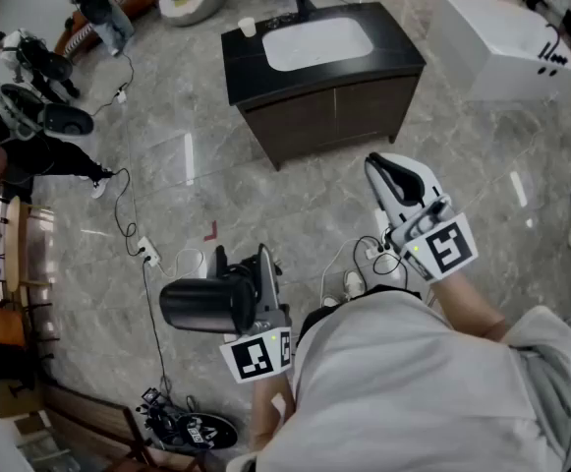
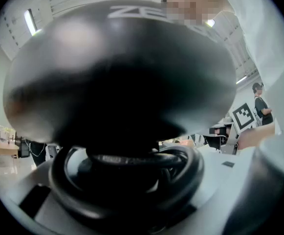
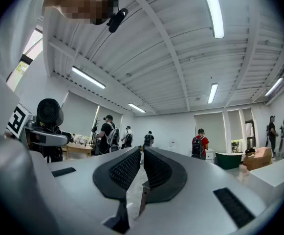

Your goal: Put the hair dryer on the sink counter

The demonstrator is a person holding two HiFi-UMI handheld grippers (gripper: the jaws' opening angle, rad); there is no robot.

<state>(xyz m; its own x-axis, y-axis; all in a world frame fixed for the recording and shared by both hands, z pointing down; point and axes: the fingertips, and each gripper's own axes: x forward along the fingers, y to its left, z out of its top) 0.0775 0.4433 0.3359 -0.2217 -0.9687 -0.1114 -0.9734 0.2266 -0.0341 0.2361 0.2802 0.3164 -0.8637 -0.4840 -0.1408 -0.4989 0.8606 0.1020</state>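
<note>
Gripping dryer (image 1: 201,305) in left tool (image 1: 257,288), jaws clamped around it, lower centre-left of head view. Seen close in left gripper view, filling frame, coiled cord (image 2: 132,158) beneath. Holding right tool (image 1: 395,180) right of centre, jaws pressed together, empty. Well apart from surface (image 1: 401,55) with sink (image 1: 316,42), top centre.

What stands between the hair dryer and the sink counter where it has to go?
Nothing visible does. Only bare floor lies between the hair dryer, held in the left gripper, and the sink counter. A cup stands on its far left corner.
</note>
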